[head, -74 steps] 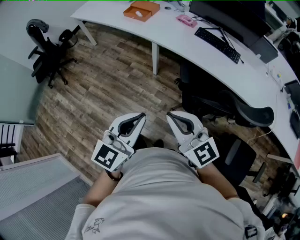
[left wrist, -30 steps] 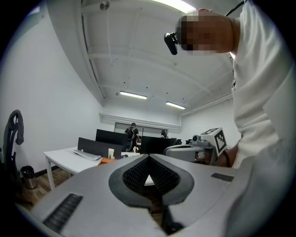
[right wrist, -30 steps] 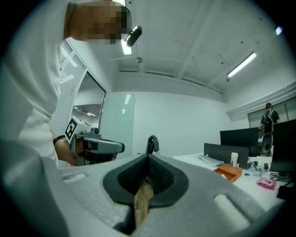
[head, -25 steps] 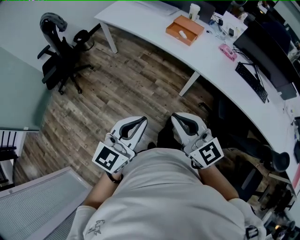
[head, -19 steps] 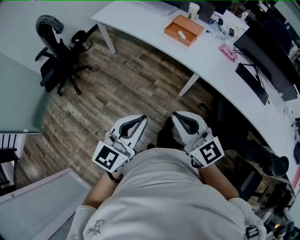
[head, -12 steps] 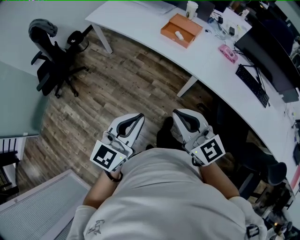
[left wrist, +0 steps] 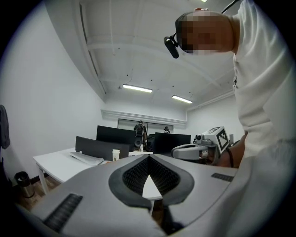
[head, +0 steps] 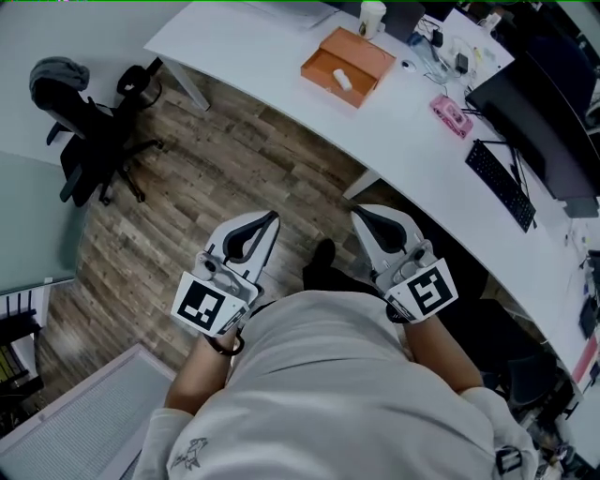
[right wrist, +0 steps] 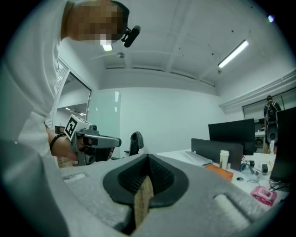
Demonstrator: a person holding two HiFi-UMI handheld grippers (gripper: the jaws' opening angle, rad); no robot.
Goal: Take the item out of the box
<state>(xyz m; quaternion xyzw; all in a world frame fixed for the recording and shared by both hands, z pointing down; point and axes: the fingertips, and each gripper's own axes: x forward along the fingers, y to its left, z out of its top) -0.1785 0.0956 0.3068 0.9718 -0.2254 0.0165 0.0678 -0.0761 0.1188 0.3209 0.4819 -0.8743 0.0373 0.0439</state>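
Note:
The orange box (head: 349, 52) lies open on the white desk (head: 281, 66), far ahead of both grippers, with a small white item (head: 342, 79) inside it. The right gripper view shows the box (right wrist: 223, 172) only as a low orange edge. In the head view my left gripper (head: 272, 217) and right gripper (head: 355, 213) are held side by side close to the person's body, above the wooden floor. Both are shut with nothing between the jaws. Each gripper view shows the other one: the right gripper (left wrist: 199, 148) and the left gripper (right wrist: 95, 140).
A paper cup (head: 372, 14), a pink object (head: 450, 114), a keyboard (head: 500, 185) and monitors (head: 553, 103) share the desk. A black office chair (head: 80, 117) stands at the left on the floor. The desk leg (head: 360, 184) is just ahead of my right gripper.
The person has walked toward the desk with both grippers. The desk edge and its leg now lie closer to the grippers, and the box has shifted left. Both grippers stayed shut.

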